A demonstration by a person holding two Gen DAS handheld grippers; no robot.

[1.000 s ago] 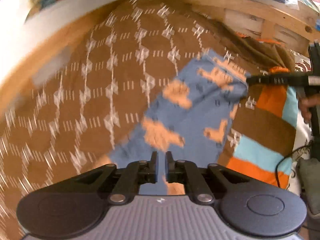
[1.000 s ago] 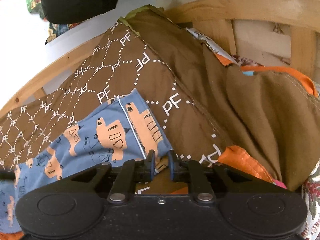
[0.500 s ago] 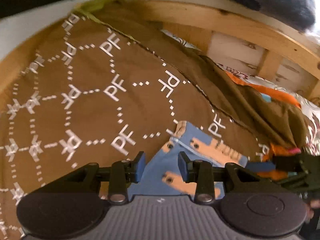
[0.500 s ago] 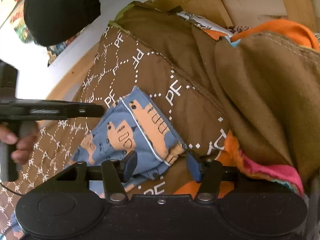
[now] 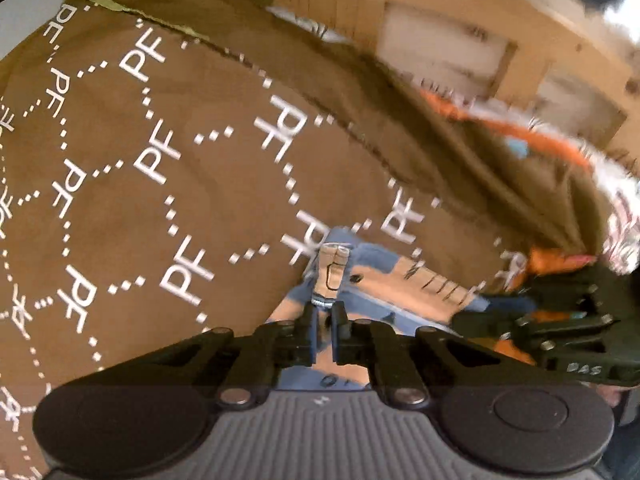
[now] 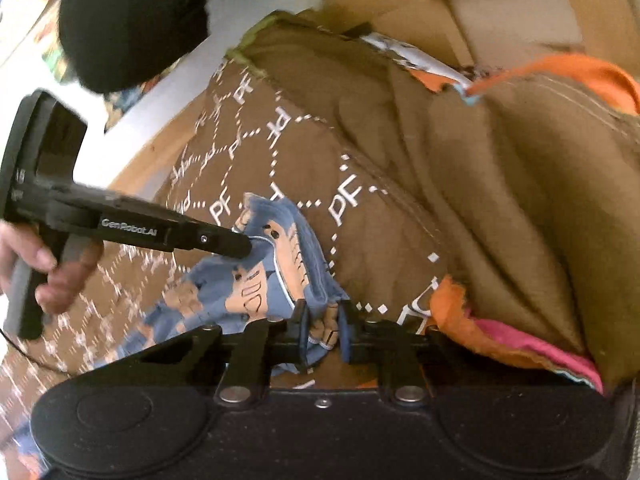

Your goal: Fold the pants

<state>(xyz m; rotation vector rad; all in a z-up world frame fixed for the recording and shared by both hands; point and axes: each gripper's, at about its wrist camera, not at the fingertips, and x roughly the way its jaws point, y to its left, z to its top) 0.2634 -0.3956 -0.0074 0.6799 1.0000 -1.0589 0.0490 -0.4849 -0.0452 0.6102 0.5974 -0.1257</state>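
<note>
The pants (image 6: 256, 280) are small, blue, printed with orange-tan animal shapes and edged with a thin white seam line. They lie bunched and creased on a brown quilt, 1 corner of the fabric standing up in a pinched fold (image 5: 334, 276).

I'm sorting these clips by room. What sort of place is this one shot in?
Probably a bedroom, on a bed. A brown quilt printed with "PF" covers the surface, a wooden slatted frame like a headboard stands behind it, and small blue pants lie on the quilt, pinched by both grippers.
</note>
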